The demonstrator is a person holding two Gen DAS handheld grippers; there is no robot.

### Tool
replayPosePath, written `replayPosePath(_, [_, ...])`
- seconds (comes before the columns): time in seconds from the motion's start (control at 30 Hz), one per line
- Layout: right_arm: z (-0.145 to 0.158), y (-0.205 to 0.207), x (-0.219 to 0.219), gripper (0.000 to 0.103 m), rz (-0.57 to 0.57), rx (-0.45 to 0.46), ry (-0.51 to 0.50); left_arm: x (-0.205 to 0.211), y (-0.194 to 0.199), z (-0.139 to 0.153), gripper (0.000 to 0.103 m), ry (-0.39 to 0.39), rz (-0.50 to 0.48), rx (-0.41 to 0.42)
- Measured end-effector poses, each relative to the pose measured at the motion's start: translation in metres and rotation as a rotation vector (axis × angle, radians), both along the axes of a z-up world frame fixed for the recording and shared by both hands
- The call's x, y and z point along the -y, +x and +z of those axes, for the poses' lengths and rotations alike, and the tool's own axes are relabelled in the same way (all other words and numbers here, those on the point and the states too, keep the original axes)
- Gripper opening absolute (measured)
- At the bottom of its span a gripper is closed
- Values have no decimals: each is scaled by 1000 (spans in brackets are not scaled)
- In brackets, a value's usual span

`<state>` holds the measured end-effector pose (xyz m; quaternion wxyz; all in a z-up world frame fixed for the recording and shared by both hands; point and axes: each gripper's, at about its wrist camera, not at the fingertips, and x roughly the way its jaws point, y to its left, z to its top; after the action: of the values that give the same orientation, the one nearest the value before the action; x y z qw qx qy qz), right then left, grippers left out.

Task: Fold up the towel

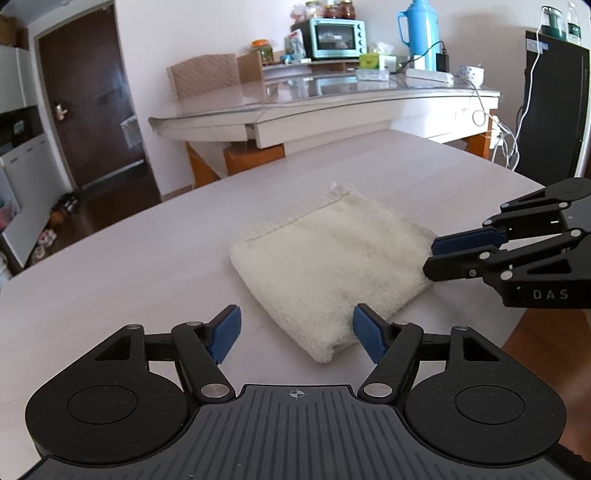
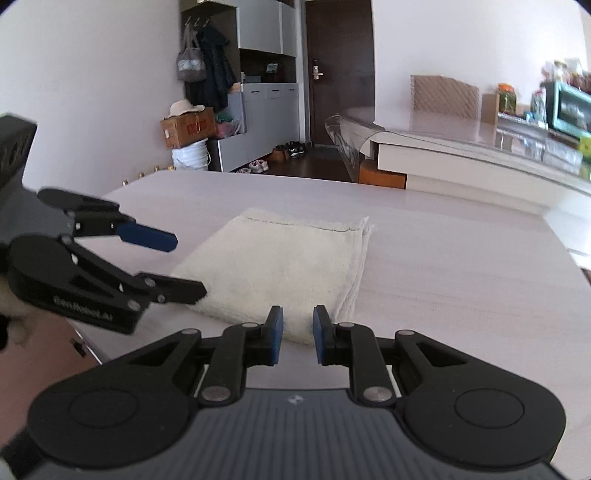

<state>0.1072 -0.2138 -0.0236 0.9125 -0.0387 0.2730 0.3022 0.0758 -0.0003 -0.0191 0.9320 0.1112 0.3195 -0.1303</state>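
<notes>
A cream towel lies folded into a thick square on the pale table. In the left wrist view my left gripper stands open, its blue pads on either side of the towel's near corner without touching it. My right gripper comes in from the right with its tips at the towel's right edge. In the right wrist view the towel stretches ahead and my right gripper keeps a narrow gap; the towel's near edge shows through it, and the pads do not press on it. My left gripper straddles the towel's left corner.
The table's edge drops to a brown floor at the near right. Behind stands a glass-topped table with a teal toaster oven, a blue thermos and cables. A black fridge is at the right.
</notes>
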Motion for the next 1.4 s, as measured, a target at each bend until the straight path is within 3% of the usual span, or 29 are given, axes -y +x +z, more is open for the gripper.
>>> replayPosePath(0.3, [3, 2, 1, 22, -11, 6, -10, 7, 9, -3, 77, 4, 1, -2])
replayPosePath(0.43, [10, -4, 6, 35, -37, 38, -19, 6, 10, 1, 83, -4, 15, 1])
replayPosePath(0.63, [15, -11, 10, 41, -77, 70, -71, 7, 11, -1, 91, -25, 45, -15])
replayPosePath(0.7, [15, -13, 11, 51, -91, 73, -77, 7, 10, -2, 91, -32, 51, -18])
replayPosePath(1.2, [30, -42, 19, 81, -171, 108, -68, 8, -10, 7, 93, -62, 83, 3])
replayPosePath(1.4, [35, -42, 21, 92, -176, 98, -74, -4, -12, 13, 96, -109, 198, 8])
